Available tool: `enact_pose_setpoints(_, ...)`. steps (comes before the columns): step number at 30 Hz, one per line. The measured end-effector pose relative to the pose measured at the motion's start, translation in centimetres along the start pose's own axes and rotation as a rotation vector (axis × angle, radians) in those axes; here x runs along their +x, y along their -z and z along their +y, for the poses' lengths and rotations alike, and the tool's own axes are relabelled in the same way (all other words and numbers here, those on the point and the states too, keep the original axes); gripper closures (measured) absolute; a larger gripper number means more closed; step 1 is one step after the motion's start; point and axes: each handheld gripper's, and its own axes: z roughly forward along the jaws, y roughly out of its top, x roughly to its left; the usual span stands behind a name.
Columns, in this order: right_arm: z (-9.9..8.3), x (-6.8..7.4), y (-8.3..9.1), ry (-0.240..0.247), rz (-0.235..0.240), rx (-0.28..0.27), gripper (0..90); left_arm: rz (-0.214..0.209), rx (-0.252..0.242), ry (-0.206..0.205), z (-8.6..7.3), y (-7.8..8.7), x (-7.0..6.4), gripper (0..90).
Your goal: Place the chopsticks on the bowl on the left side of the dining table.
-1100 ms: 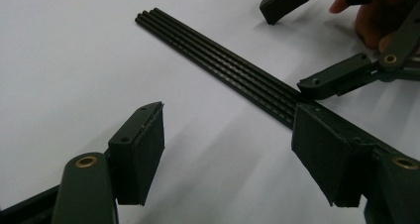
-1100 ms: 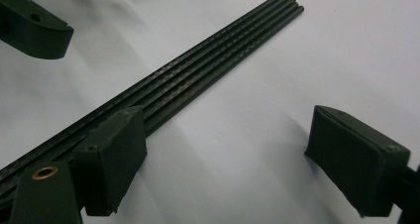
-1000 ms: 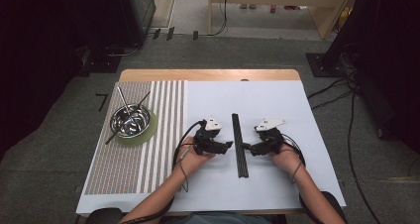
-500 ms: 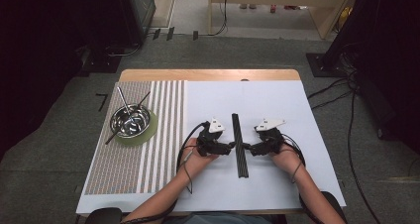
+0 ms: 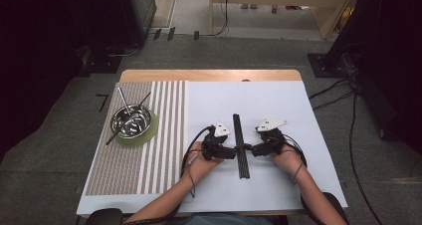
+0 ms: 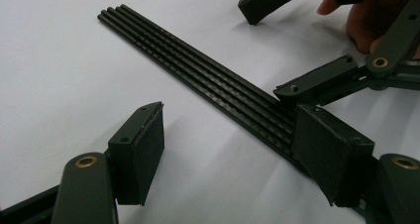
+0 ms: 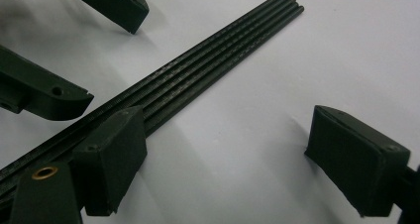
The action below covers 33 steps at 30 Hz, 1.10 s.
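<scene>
Flanking the rods (image 5: 241, 145) at table centre, the left tool (image 5: 230, 152) at 9 o'clock and right tool (image 5: 254, 150) at 3 both gape wide, holding nothing. Closing off-centre could likely scatter the bundle, since loose round rods roll apart.

We note a wooden table (image 5: 209, 75) carrying a white sheet (image 5: 278, 100) over its right and middle portions. On the left lies a striped mat (image 5: 149, 150), its stripes running from near to far. A green round coaster (image 5: 149, 130) rests on the mat's far part, and a shiny metal bowl (image 5: 131, 121) stands on it. We observe 2 thin rods (image 5: 124, 101) standing in the bowl and leaning over its rim. Grey carpet floor (image 5: 54, 150) surrounds the table. Black cables (image 5: 358, 150) trail across the floor at the right. Dark equipment (image 5: 134, 6) stands at the far left.
</scene>
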Motion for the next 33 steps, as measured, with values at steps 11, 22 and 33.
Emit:
enact_pose_setpoints(11, 0.00, 0.01, 0.01, -0.001, 0.000, 0.001, 15.1, 0.019, 0.012, -0.030, 0.04, -0.19, -0.39, 30.4)
enact_pose_setpoints(22, 0.01, 0.00, 0.01, -0.001, 0.000, 0.001, 15.1, 0.015, 0.022, -0.039, 0.05, -0.33, -0.73, 30.1)
enact_pose_setpoints(33, 0.01, 0.01, 0.00, 0.000, 0.000, 0.001, 15.1, 0.009, 0.023, -0.045, 0.04, -0.31, -0.83, 31.6)
